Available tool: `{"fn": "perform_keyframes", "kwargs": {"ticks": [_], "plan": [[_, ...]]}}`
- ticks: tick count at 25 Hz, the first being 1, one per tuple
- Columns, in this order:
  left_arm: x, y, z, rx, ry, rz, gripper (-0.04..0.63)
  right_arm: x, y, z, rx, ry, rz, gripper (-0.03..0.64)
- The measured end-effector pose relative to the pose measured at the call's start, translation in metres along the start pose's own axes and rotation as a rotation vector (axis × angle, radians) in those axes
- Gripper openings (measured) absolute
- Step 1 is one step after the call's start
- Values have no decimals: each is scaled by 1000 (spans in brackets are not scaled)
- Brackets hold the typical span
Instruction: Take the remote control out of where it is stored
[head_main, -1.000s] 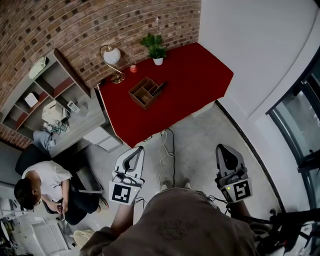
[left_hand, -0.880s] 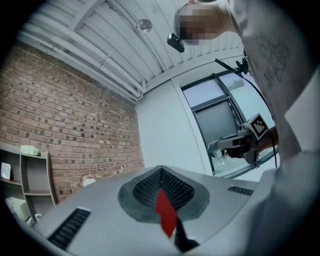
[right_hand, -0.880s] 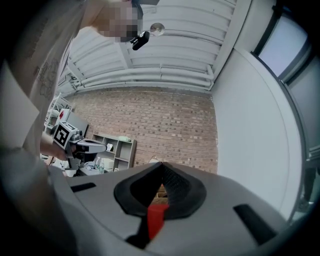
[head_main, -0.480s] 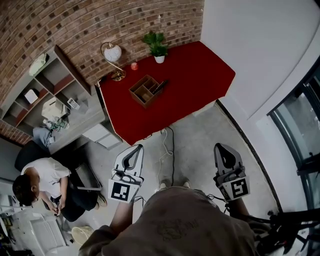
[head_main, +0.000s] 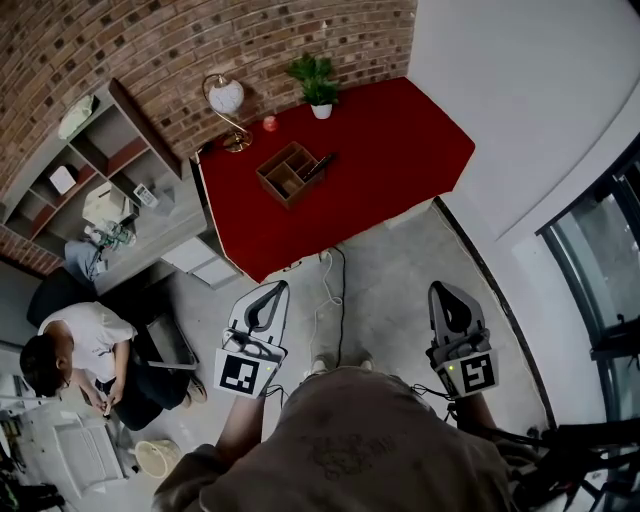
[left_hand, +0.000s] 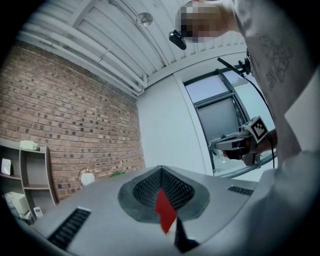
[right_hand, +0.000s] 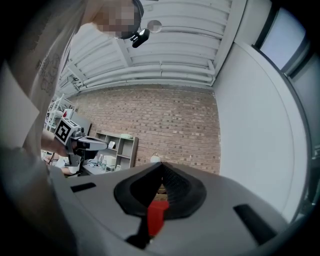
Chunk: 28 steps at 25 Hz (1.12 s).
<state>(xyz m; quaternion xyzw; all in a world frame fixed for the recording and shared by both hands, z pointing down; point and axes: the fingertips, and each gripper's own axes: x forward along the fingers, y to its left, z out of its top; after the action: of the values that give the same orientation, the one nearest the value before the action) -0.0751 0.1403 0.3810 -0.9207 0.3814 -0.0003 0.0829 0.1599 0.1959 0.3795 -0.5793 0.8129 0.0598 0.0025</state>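
Note:
A dark remote control (head_main: 319, 166) stands slanted in a wooden organizer box (head_main: 289, 173) on the red table (head_main: 400, 140), far ahead of both grippers. My left gripper (head_main: 277, 288) hovers over the grey floor, short of the table's near edge, with its jaws shut and nothing in them. My right gripper (head_main: 443, 291) is level with it on the right, also shut and empty. In the left gripper view the jaws (left_hand: 161, 171) meet, and a sliver of red shows beyond them. The jaws (right_hand: 161, 166) meet in the right gripper view too.
A lamp (head_main: 226, 99), a small red candle (head_main: 269, 123) and a potted plant (head_main: 318, 84) stand at the table's back, against the brick wall. A white cable (head_main: 328, 292) trails on the floor. A shelf unit (head_main: 95, 165) and a seated person (head_main: 65, 352) are at the left.
Both grippers have edged slightly forward toward the table, still shut. The head view has shifted a little.

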Motion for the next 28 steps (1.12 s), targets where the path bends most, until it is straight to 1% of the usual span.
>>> {"fn": "perform_keyframes", "kwargs": {"ticks": [2,6,11,15,16,20,22,24,28], "plan": [[5,-3,3,-10,-1,1,-2,-1,-6,-2,5,5,5,12],[17,-12,7,30,0,16,-2,-5,-20,-8,12,13,11,14],[26,-22,3,21,13,46,-2,-12,-42,-16,11,18,11,14],[32,-26,-2,52,39,65,-2,-18,-58,-22,17,16,6,14],[33,-28,-3,44,44,66,-2,-20,-60,-23,21,17,6,14],[41,-33,-3,-44,42,67,-2,-26,-74,-34,51,24,11,14],[44,-38,-2,-52,40,66,-2,-28,-82,-41,80,25,4,14],[44,-42,-3,-51,47,67,-2,-29,-88,-45,83,22,-1,14],[40,-37,-17,-68,112,109,-2,-29,-95,-54,86,28,1,14]]}}
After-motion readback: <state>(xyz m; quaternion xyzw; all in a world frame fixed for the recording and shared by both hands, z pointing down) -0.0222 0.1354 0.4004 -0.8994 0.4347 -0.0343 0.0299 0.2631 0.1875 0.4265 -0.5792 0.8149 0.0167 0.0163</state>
